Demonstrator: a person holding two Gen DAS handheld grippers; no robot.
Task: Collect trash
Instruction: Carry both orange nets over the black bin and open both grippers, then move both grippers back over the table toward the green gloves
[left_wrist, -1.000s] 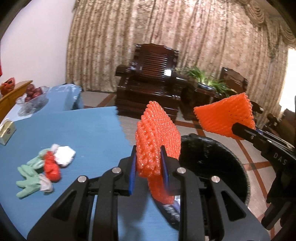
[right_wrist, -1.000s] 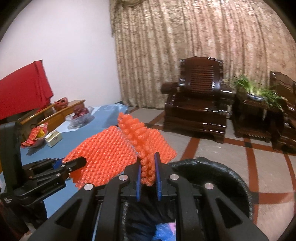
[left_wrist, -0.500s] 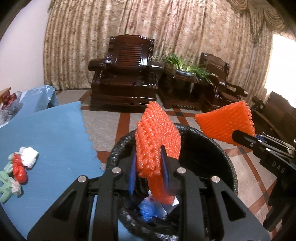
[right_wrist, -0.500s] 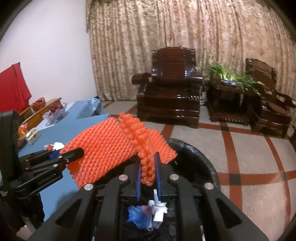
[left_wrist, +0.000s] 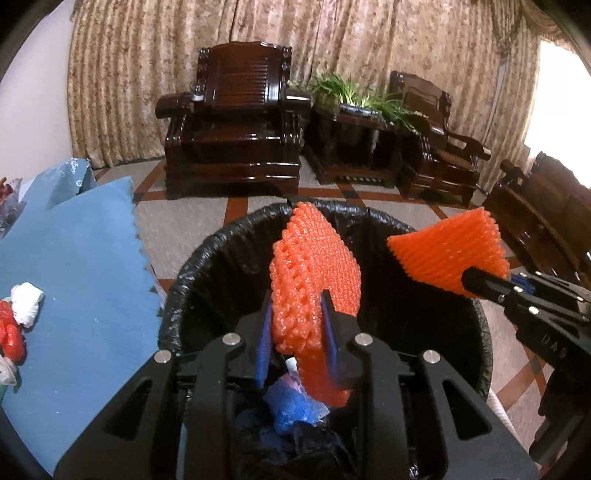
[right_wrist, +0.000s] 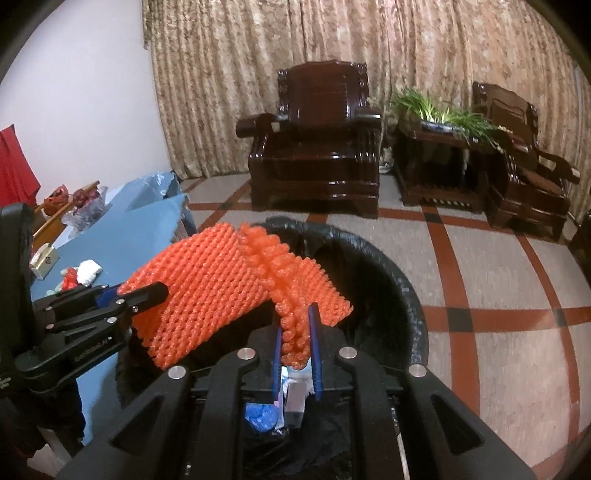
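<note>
left gripper (left_wrist: 295, 328) and right gripper (right_wrist: 295, 328) each clamp one orange foam fruit net — left net (left_wrist: 314, 266), right net (right_wrist: 295, 280) — above the black-lined trash bin (left_wrist: 207, 258), just beside the blue-covered table (left_wrist: 81, 266); blue wrappers (left_wrist: 291, 406) lie inside.

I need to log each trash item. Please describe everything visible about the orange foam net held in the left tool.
The orange foam net is a soft, knobbly mesh sleeve, folded and standing roughly upright. The left tool is shut on its lower middle, and its bottom edge hangs below the fingers. It is above the opening of the black-lined trash bin, over blue rubbish inside.
</note>
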